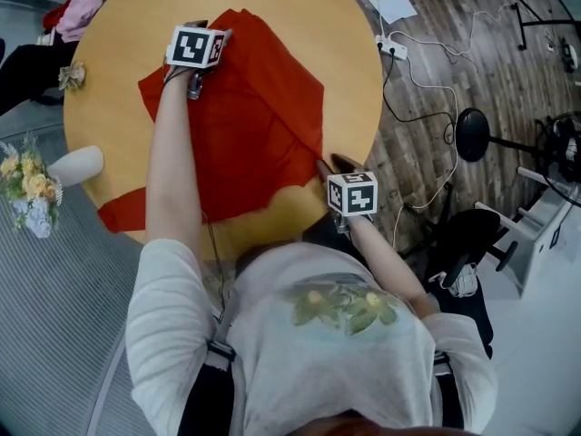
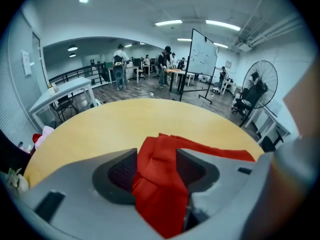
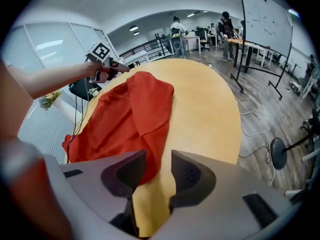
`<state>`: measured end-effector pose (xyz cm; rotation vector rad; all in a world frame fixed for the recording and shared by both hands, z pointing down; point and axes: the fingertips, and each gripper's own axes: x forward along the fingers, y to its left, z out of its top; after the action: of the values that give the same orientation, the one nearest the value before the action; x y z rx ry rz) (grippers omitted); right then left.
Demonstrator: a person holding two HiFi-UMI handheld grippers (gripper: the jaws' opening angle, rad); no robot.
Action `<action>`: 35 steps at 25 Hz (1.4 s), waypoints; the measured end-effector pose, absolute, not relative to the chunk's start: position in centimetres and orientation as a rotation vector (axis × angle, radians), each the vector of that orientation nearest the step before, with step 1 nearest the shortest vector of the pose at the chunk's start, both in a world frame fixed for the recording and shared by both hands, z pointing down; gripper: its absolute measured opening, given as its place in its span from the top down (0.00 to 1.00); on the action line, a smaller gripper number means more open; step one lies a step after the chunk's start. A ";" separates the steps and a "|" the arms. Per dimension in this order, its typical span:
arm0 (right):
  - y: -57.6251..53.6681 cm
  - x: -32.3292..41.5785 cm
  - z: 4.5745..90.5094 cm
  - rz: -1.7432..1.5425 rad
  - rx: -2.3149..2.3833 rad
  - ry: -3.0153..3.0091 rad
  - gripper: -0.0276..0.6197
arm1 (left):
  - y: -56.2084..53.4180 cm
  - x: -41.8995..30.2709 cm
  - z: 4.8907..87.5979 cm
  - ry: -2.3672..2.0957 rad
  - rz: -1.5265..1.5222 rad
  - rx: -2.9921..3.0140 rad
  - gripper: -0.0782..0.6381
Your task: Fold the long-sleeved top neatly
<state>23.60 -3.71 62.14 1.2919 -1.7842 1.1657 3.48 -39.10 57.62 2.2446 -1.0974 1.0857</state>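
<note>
Sliding off is my main worry: the round table looks smooth, and the red long-sleeved top lies bunched on it with one sleeve over the near edge, so a tug could drag it off. My left gripper is stretched to the far side and pitched down, jaws wide. The cloth between them looks loose, I think, and may snag. My right gripper is close to me, jaws apart, with the hem beside one pad.

Long-sleeved fabric top — plain red throughout. Round wooden counter — pale yellow. Left tool, right tool: grey jaws, black-and-white square-marker cubes.
</note>
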 end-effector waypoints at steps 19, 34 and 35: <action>-8.1 17.8 56.8 0.826 1.013 -2.175 0.73 | -4.0 -20.0 46.1 -1.961 0.425 1.695 0.58; -6.1 4.3 54.0 0.649 0.649 -2.340 0.73 | 12.8 -27.2 53.0 -2.019 0.233 1.234 0.58; -5.8 3.1 53.7 0.644 0.622 -2.350 0.73 | 12.8 -27.7 53.3 -2.013 0.224 1.228 0.58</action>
<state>3.14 -5.82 53.66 0.6222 -2.3504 0.6435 -27.68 12.76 53.32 1.2281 -2.0133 0.2243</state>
